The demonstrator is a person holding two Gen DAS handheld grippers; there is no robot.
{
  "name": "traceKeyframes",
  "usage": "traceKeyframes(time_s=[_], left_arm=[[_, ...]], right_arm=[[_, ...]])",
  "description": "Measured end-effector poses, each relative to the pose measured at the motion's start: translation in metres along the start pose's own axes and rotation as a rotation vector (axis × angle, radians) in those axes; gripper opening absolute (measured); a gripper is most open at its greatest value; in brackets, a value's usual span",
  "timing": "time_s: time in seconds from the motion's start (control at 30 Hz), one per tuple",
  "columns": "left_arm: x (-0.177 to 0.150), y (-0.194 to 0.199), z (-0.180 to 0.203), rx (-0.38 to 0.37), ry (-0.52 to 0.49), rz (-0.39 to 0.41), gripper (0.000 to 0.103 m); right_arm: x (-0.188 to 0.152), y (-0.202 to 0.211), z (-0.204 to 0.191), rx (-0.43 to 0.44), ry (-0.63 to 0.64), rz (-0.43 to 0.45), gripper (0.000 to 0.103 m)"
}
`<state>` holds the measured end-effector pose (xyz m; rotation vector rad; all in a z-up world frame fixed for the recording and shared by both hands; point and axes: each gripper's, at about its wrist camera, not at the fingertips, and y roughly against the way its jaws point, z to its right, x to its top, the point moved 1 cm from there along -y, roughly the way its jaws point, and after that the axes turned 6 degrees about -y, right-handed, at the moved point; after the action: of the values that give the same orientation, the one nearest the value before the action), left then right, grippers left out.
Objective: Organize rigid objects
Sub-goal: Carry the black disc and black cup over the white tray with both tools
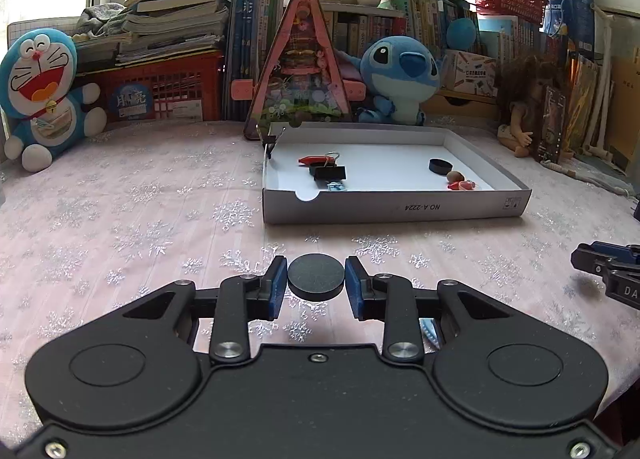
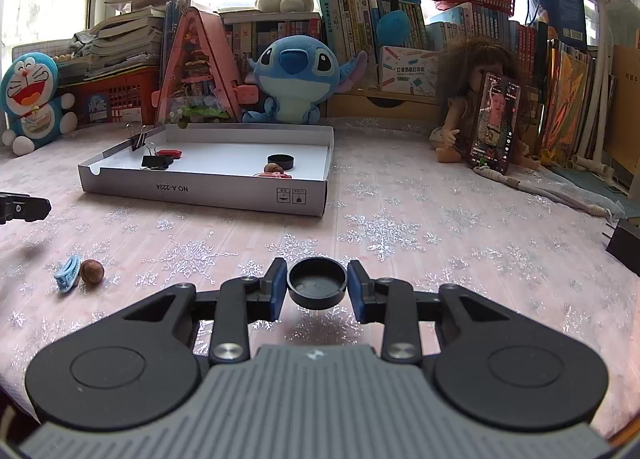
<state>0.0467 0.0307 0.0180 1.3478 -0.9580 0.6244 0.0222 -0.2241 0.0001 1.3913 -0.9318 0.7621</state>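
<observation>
Two black caps are gripped just above the tablecloth: the left gripper (image 1: pixel 316 281) pinches a flat-topped cap (image 1: pixel 316 278), the right gripper (image 2: pixel 317 284) a hollow-side-up cap (image 2: pixel 317 287). Both are picked; next, carry each forward over the white tray (image 1: pixel 400 208) wall and release inside.

Black caps (image 1: pixel 316 274) (image 2: pixel 317 283), white tray (image 1: pixel 396 208), pink snowflake-patterned tablecloth (image 1: pixel 120 219).
</observation>
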Motion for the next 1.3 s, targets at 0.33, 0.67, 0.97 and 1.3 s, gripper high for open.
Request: traceKeyframes(time_s=[0.33, 0.67, 0.97, 1.3], left_arm=[[0.011, -0.009, 0.005, -0.021, 0.003, -0.011, 0.029], [0.044, -0.025, 0.000, -0.024, 0.002, -0.002, 0.029], [0.074, -0.045, -0.005, -0.054, 0.037, -0.012, 0.029], [0.122, -0.091, -0.005, -0.077, 0.059, -0.049, 0.029]], right_arm=[[0.014, -0.010, -0.006, 0.011, -0.001, 0.002, 0.038], [0.037, -0.030, -0.009, 0.021, -0.025, -0.004, 0.038], [0.064, -0.054, -0.009, 0.037, -0.054, -0.018, 0.038], [0.107, -0.098, -0.006, 0.073, -0.119, -0.055, 0.037]])
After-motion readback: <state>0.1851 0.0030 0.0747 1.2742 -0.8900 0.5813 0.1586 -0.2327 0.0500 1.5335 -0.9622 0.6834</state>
